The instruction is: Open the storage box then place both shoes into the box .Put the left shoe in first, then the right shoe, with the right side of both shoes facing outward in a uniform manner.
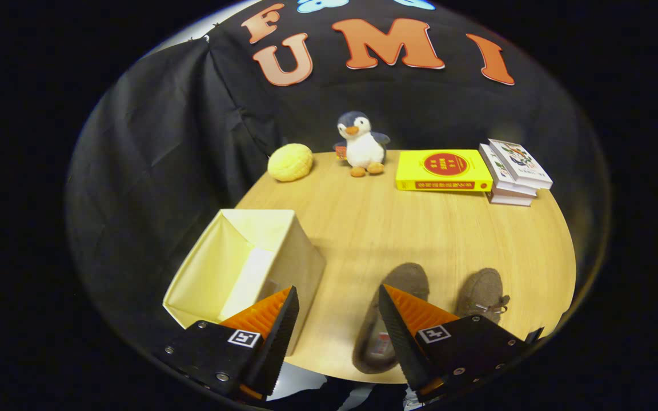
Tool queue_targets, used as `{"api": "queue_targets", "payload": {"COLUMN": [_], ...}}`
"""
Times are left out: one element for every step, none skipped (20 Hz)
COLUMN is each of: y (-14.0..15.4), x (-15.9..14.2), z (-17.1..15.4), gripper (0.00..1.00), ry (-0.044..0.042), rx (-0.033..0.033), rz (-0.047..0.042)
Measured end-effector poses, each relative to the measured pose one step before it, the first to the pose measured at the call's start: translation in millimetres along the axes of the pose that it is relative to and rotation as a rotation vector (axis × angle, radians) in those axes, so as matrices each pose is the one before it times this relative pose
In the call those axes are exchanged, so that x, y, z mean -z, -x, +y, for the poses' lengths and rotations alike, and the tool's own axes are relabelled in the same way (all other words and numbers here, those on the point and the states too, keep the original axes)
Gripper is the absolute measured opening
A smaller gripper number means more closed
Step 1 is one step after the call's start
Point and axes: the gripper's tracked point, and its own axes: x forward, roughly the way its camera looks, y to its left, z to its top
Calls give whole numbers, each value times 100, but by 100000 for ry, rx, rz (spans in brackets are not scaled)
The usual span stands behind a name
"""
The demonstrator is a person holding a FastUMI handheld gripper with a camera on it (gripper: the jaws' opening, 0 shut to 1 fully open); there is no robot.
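Storage box [243,268] sits at the near left part of the round wooden surface [374,228], its open top showing a pale cream lining; nothing can be seen inside it. One corner of the box lies behind the left finger of the tongs [337,299]. Two brown slip-on shoes stand to the right of the box, toes pointing away toward the far side of the surface. The shoe nearer the box [389,285] is partly hidden by the right finger, with its opening and insole visible near the surface's near edge. The other shoe [480,294] stands just beside it further right, apart from it, with a small lace bow on its upper.

Tongs spread wide, holding nothing; bare surface shows in the gap between the fingers. Left finger overlaps the box, right finger overlaps the nearer shoe; whether either touches cannot be told.

Far side of the surface, well apart from box and shoes: a round yellow bun-shaped plush [290,162], a penguin plush [361,142] upright beside it, a yellow book [443,170] lying flat, and a stack of white books [514,171] touching its right end. Black cloth wall behind.
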Motion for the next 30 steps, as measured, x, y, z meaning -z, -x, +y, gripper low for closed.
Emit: {"api": "queue_targets", "payload": {"y": [-38, -154, 137, -248, -492, -516, -601, -528, -573, -465, -594, -676, -610, -636, -389, -488, -390, -439, -419, -316, -195, -218, -326, -264, -68, 19, 148, 279, 380, 532], "x": [730, 615, 588, 726, 659, 992, 666, 111, 142, 292, 396, 384, 350, 492, 128, -230, -121, -231, 95, 12, 6, -35, 272, 127, -105, -48, -62, -124, -81, -102], "z": [-1248, -1079, -1170, -1073, -946, -632, -489, -279, -295, -398, -321, -121, -70, -289, -174, -171, -531, -434, 130, 219, 50, -110, 226, 100, -17, 52, 102, -14, 71, 39], "gripper": [84, 82, 81, 81, 80, 80, 77, 76, 75, 74, 73, 72, 69, 67, 64, 64, 62, 60, 56, 53, 46, 40, 32, 28, 22, 20, 16, 14, 10, 8], "ry": [-2128, -1210, 76, 946, 1019, 399, -853, -599, 180, 674, 730, 572, 57, -564, -916, -754, -645, -786, -1202, -1637, -1180, -878, -1715, -2893, -2931, -2267, -1014, 277, 963, 1217], "rx": [1790, 1670, 1749, 2349, 1688, 677, 773, 238, 472, 820, 770, -11, 64, 947, 630, 1055, 2169, 1757, -487, -1119, -219, 372, -861, -185, -194, -203, -60, 277, 273, 655], "rz": [1057, 736, 843, 1318, 1500, 3062, 2035, 581, 680, 877, 1038, 1364, 1838, 2018, 392, -930, -877, -867, 258, 214, -313, -1226, -226, -253, -622, 355, 120, -148, -174, -242]}}
